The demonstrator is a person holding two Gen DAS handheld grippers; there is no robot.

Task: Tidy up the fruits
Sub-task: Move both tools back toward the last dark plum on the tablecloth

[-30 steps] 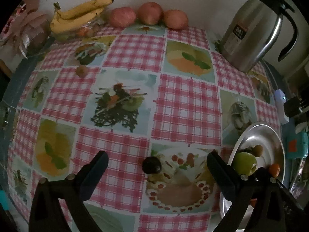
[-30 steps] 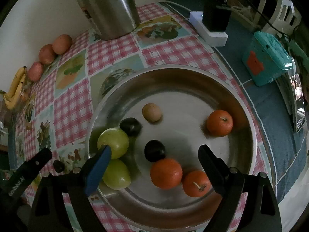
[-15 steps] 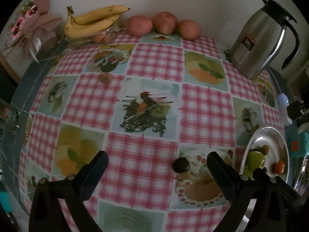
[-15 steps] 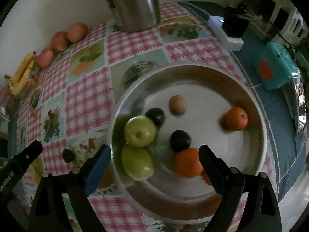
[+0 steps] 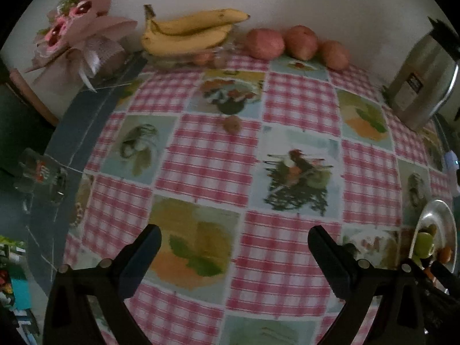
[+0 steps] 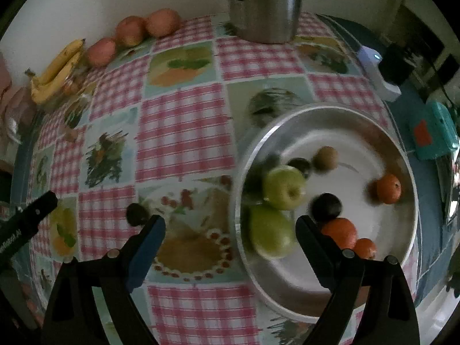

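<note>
My left gripper [image 5: 233,238] hangs open and empty over the checked tablecloth. Far ahead of it a small brown fruit [image 5: 232,123] lies alone, with bananas [image 5: 187,31] and three red apples [image 5: 302,41] along the wall. A dark plum [image 5: 349,248] peeks out beside its right finger. My right gripper [image 6: 230,227] is open and empty, straddling the left rim of the steel plate [image 6: 359,143]. The plate holds two green apples [image 6: 283,187], oranges [image 6: 388,188], dark plums [image 6: 326,207] and a kiwi [image 6: 325,158]. The loose dark plum [image 6: 136,212] sits by its left finger.
A steel kettle [image 6: 264,3] stands at the back against the wall. A white power strip [image 6: 376,69] and a teal box [image 6: 434,129] lie right of the plate. A wrapped bouquet [image 5: 77,37] sits at the back left corner. The table edge curves along the left.
Both grippers have travelled left across the table. The plate has slid toward the right of both views, and the loose plum now sits by the right gripper's left finger. Jaws unchanged.
</note>
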